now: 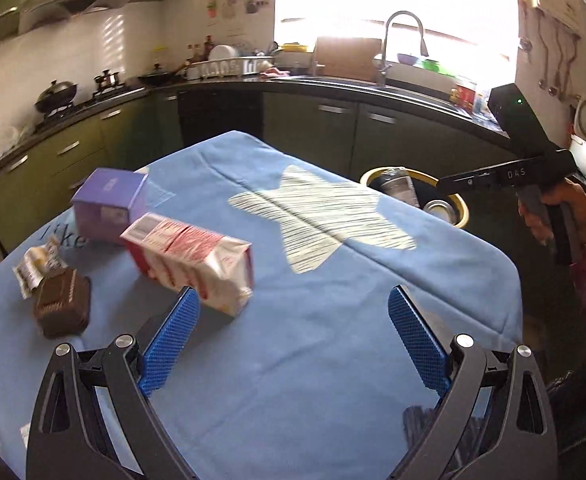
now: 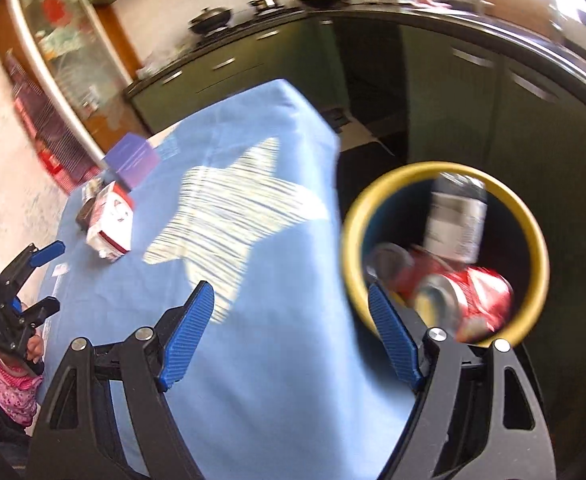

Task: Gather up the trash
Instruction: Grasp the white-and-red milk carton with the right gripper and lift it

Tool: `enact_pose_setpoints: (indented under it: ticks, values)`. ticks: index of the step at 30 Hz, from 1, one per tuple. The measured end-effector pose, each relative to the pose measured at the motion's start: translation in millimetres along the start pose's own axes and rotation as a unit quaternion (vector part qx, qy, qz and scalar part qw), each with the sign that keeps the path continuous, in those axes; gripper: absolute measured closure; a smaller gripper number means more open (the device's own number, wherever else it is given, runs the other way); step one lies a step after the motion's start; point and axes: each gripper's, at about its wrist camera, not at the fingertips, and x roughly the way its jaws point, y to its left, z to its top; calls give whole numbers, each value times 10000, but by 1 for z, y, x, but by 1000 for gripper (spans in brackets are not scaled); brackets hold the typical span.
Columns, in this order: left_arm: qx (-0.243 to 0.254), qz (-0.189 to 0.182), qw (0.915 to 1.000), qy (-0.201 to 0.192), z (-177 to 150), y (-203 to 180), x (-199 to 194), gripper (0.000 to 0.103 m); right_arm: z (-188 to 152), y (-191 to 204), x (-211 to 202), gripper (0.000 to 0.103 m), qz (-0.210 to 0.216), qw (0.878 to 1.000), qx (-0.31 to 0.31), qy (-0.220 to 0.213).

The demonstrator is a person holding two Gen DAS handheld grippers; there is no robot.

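Blue ribbed pads of the left gripper point(image 1: 293, 312) stand wide apart with nothing between them, above the cloth-covered tabletop point(image 1: 313, 360). Just past its left finger lies the red-and-white carton point(image 1: 191, 262), toward the table's left edge, in front of a purple box point(image 1: 109, 204). It looks light, stiff cardboard, likely crushable; I would take it across its narrow sides. Open too, the right gripper point(image 2: 291, 320) is empty beside the yellow-rimmed bin point(image 2: 541, 248) off the right edge
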Motion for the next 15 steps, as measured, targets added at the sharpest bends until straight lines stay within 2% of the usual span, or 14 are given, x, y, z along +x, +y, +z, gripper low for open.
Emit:
enact_pose_setpoints:
  ticks: [6,9,15]
  values:
    - [-486,643,9964,260,-29,53,-3,9,23,84,36,28,480,9957,-786,69]
    - [-698,921,9927,348,-35,71,-4,9,25,129,55,30,727,9894,-1252,138]
    - [-1351,1113,9843,244,-43,105,-12,9,24,183,93,34,911,9778,-1834,448]
